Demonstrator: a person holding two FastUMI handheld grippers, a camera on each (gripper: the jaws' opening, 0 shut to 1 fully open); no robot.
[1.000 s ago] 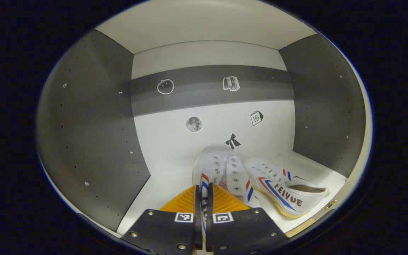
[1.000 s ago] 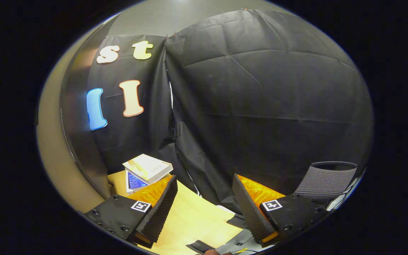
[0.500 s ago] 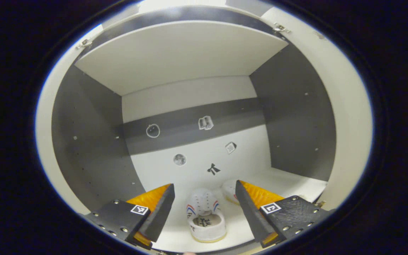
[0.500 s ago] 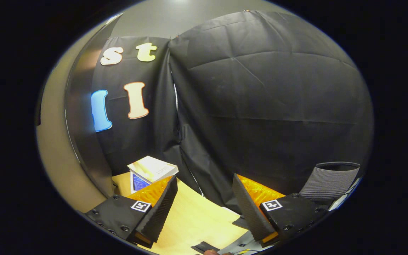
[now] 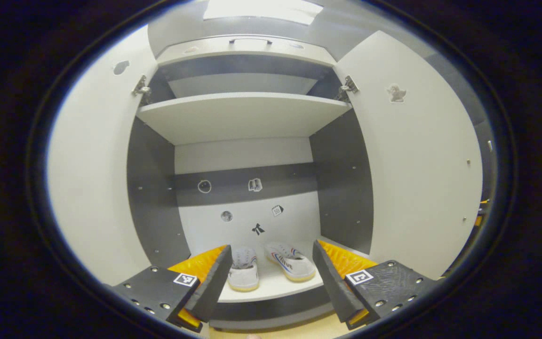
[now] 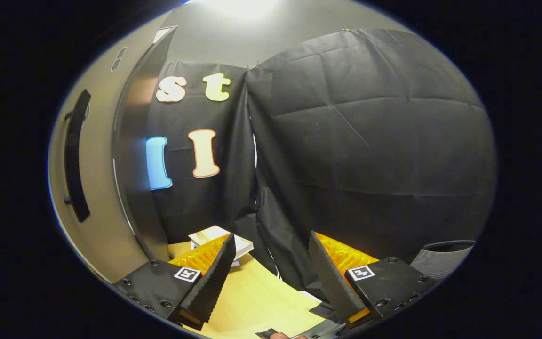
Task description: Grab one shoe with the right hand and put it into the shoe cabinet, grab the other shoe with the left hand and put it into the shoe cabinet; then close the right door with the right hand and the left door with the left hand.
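Looking along the left gripper (image 5: 271, 282): fingers apart, nothing between. Straight ahead, cabinet (image 5: 247, 113) w/ both doors open; two shoes (image 5: 244, 275) (image 5: 290, 267) side by side on its bottom shelf. Right gripper view: right gripper (image 6: 271, 282) spread, empty, over table (image 6: 257, 301); door (image 6: 92, 188) at its left, books (image 6: 240, 245) ahead.

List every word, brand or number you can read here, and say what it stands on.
Nothing can be quoted; each text is too small or blurred:
Right-hand shoe: lettering on its side, too small to read.
Calendar sticker on the back panel: its number is blurred.
Book on the table: cover print too small to read.
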